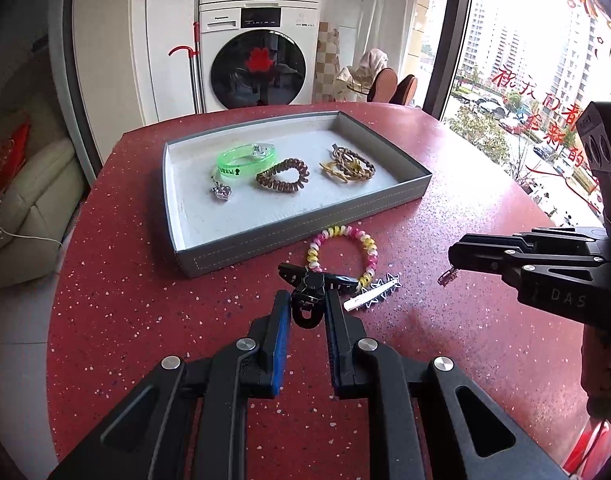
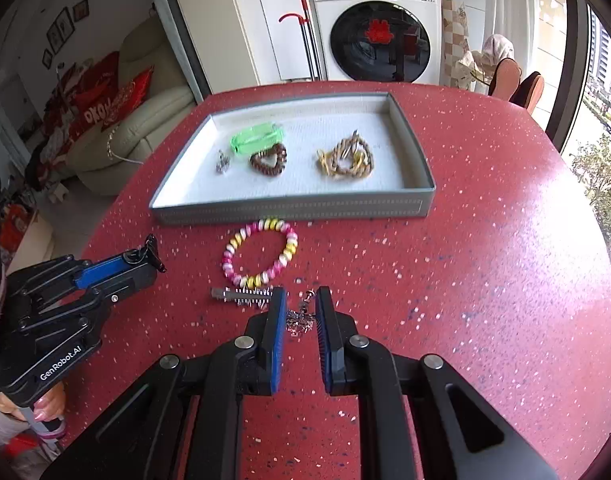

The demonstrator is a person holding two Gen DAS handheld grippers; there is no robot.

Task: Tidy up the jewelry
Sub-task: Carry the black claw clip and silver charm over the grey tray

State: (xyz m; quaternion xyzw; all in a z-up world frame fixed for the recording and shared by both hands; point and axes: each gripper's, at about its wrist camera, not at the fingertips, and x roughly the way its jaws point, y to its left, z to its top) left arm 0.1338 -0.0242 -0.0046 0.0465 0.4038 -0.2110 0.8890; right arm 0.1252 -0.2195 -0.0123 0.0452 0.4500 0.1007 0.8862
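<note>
Your left tongs point(image 1: 307, 304) pinch a black hair claw point(image 1: 313, 284) and your right tongs point(image 2: 300, 312) a small silver charm point(image 2: 299, 322) above the table point(image 2: 465, 280), so next carry both to the grey tray point(image 2: 289, 208) beyond the beaded bracelet point(image 2: 261, 252).

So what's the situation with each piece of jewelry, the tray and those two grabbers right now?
Left gripper: shut on black claw hair clip.
Right gripper: shut on small silver earring.
Pink-yellow spiral bracelet: lying on table.
Silver spiky hair clip: lying on table.
Grey rectangular tray: holding four pieces.
</note>
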